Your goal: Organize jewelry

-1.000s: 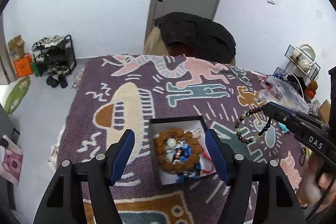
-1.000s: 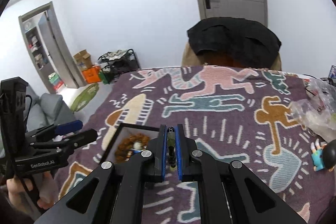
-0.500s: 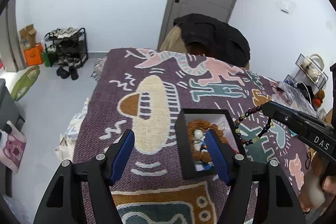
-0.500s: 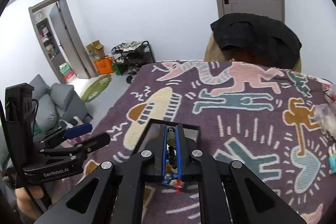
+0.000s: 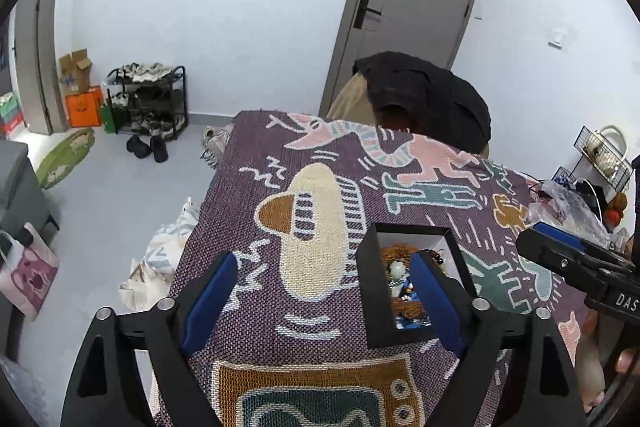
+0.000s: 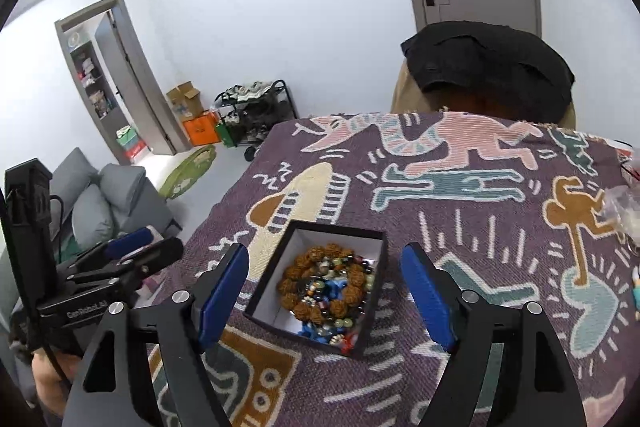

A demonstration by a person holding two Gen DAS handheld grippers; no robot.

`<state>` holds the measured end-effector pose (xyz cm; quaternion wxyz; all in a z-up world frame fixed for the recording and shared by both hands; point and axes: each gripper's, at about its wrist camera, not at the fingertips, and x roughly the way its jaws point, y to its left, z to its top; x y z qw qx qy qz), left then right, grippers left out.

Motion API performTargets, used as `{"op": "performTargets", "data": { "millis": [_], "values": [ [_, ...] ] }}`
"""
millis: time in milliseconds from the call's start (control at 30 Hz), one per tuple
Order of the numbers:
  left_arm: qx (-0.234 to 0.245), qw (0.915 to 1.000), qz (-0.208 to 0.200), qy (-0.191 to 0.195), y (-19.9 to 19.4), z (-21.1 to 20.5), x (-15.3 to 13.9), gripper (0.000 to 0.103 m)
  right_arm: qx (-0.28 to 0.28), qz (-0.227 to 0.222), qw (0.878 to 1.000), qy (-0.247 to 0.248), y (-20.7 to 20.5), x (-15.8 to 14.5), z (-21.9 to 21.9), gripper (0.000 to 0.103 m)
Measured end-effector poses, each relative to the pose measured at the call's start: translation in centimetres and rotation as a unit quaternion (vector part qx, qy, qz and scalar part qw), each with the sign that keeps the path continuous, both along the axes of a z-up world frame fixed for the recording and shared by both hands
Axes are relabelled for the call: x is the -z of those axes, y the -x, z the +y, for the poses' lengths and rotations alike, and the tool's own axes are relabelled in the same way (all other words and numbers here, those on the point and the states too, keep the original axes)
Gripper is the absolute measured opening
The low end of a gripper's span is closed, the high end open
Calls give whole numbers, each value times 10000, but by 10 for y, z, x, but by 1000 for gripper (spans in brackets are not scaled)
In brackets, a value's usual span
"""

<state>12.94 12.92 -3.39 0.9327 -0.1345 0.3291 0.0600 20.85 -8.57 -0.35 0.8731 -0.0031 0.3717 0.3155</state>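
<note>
A black open box [image 6: 336, 227] with a white inside stands on the patterned tablecloth. It holds a brown knobbly bead bracelet [image 6: 298, 269], blue pieces, and a string of dark and pale green beads [image 6: 362, 263] lying on top. My right gripper [image 6: 326, 293] hovers just above and in front of the box, its jaws opening, with nothing pressed between the blue pads. My left gripper [image 5: 322, 301] is left of the box [image 5: 370, 287], jaws also opening, with only cloth between them. Each gripper shows at the edge of the other's view: the right gripper [image 5: 560, 255], the left gripper [image 6: 132, 251].
A crumpled plastic bag [image 5: 568, 203] with small items lies at the table's right side. A chair draped with a black garment [image 6: 488, 67] stands at the far edge. The table's left edge [image 5: 208, 211] drops to the floor.
My right gripper has gone from shut to wide open, and the dark bead string that hung from it now lies in the box. The left jaws have widened and that gripper has shifted left.
</note>
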Motion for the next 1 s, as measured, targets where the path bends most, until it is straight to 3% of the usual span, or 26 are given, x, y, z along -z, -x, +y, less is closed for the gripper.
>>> {"op": "performTargets", "data": {
  "millis": [667, 1000],
  "values": [
    [540, 9964, -467, -448, 31, -61, -38, 102, 390, -84, 9987, -312, 27, -11, -84, 84],
    [625, 9933, -779, -584, 55, -89, -52, 103, 859, -322, 9949, -431, 53, -15, -129, 94]
  ]
}}
